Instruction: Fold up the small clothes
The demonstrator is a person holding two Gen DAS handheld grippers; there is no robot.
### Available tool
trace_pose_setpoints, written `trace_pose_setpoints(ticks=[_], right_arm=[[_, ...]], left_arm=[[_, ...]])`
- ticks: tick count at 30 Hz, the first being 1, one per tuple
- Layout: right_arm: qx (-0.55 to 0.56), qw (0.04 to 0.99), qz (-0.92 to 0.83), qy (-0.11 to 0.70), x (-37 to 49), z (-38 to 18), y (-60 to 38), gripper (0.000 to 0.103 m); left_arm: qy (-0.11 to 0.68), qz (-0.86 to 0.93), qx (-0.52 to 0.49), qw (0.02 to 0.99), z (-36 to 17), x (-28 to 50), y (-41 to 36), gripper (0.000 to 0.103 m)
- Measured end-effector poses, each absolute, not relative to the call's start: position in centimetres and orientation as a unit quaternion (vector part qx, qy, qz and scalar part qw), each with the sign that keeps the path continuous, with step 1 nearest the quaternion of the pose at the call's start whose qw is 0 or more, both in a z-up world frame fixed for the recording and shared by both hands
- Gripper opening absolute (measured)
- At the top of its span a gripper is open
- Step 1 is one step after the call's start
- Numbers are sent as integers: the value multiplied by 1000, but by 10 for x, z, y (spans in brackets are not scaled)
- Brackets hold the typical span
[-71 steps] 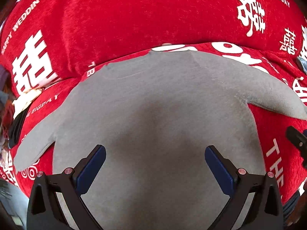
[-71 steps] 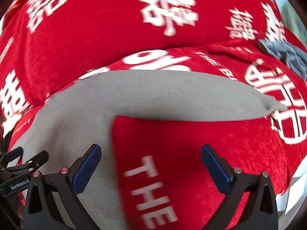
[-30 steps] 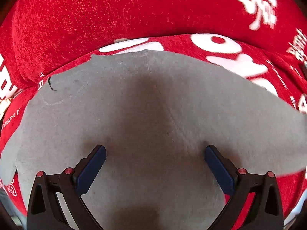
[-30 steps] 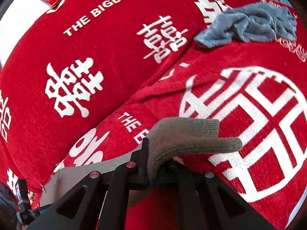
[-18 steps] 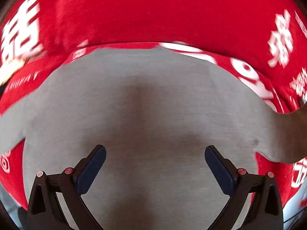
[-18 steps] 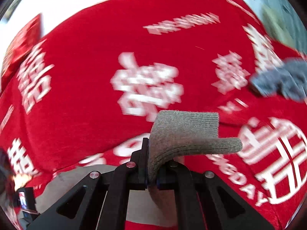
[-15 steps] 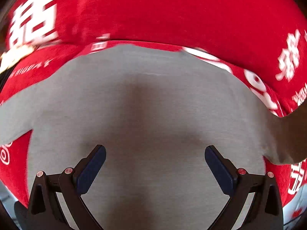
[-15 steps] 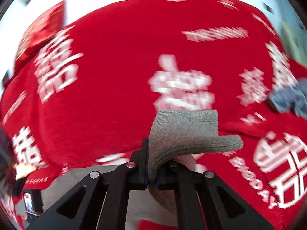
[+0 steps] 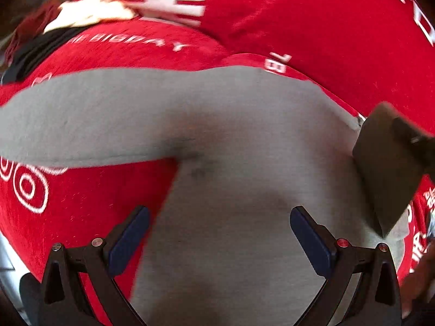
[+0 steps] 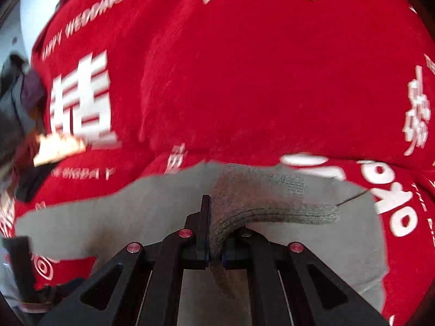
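A: What is hard to make out here?

B: Both views are smeared by motion. At the far left of the left wrist view a pale and black heap [image 9: 62, 24] is too blurred to name. The grey garment [image 9: 231, 190] runs off the bottom edge of that view, and its left sleeve [image 9: 81, 125] is cut by the left edge. At the right edge a dark slab [image 9: 388, 168] covers part of the garment; I cannot tell what it is.

A: And in the right wrist view?

B: At the left edge dark shapes [image 10: 19, 100] are unreadable. The garment [image 10: 114, 217] is partly hidden behind the gripper's black frame, and the white print on the red cover [image 10: 244, 81] is blurred.

A: Where does the garment lie?

B: Spread flat on the red cover [image 9: 312, 27], which rises behind it like a backrest.

A: The fingers?

B: The left gripper [image 9: 220, 237] has its blue-padded fingers [image 9: 127, 237] wide apart, holding nothing, hovering above the garment's body near the armpit of the left sleeve. The right gripper [image 10: 214, 255] has its fingers pressed together on a ribbed grey cuff [image 10: 261, 203], which sticks up and flops to the right above the spread cloth.
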State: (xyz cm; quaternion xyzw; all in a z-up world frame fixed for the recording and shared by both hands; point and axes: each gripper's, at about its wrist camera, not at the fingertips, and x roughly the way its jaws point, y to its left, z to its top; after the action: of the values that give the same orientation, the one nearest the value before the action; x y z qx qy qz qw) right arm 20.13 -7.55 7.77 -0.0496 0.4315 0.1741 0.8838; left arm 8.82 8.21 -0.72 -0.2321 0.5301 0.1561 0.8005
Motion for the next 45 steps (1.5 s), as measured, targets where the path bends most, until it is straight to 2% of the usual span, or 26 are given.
trace_pose_setpoints(ticks=[5, 7, 8, 10, 11, 12, 16, 18, 20, 25, 29, 31, 33, 34, 37, 40, 43, 45], right_arm=[[-90, 870, 179, 450, 199, 53, -41, 5], [-91, 857, 198, 467, 197, 47, -35, 10], [-91, 849, 209, 476, 196, 48, -33, 16], [-100, 834, 232, 490, 192, 50, -26, 65], [-104, 834, 247, 483, 186, 57, -23, 72], [-105, 833, 270, 471, 178, 68, -21, 75], [-87, 832, 338, 431, 154, 119, -39, 76], [-69, 848, 331, 408, 150, 140, -72, 81], [-67, 867, 287, 401, 156, 145, -111, 82], [-124, 869, 98, 469, 190, 88, -208, 82], [-61, 841, 104, 527, 204, 45, -242, 82], [-85, 833, 105, 537, 211, 28, -236, 82], [-105, 842, 99, 519, 219, 20, -232, 87], [-100, 843, 98, 520, 228, 17, -232, 90], [-75, 837, 86, 535, 259, 9, -240, 102], [-83, 825, 74, 554, 276, 13, -235, 101], [-71, 844, 104, 522, 262, 35, -220, 98], [-76, 838, 122, 527, 251, 35, -206, 98]], left_arm=[[528, 155, -262, 793, -18, 76, 97, 103], [524, 155, -263, 795, -18, 73, 98, 103], [523, 153, -266, 795, -17, 71, 99, 103], [519, 155, -277, 794, -17, 67, 102, 103], [518, 156, -281, 793, -15, 63, 102, 103], [516, 160, -287, 791, -15, 60, 104, 103], [508, 177, -294, 790, -10, 42, 110, 103], [505, 183, -285, 794, -5, 41, 108, 103], [499, 177, -268, 805, 6, 49, 97, 103], [500, 114, -218, 831, 28, 96, 42, 103], [512, 65, -165, 840, 27, 145, -9, 103], [552, 67, -128, 821, 2, 170, -25, 103], [560, 101, -81, 818, -10, 179, -28, 103], [539, 106, -59, 833, -8, 179, -29, 103], [546, 112, -78, 827, -8, 183, -11, 103], [559, 133, -107, 812, -2, 182, 7, 103], [543, 135, -139, 817, 11, 176, 9, 103], [557, 120, -126, 812, 5, 179, -2, 103]])
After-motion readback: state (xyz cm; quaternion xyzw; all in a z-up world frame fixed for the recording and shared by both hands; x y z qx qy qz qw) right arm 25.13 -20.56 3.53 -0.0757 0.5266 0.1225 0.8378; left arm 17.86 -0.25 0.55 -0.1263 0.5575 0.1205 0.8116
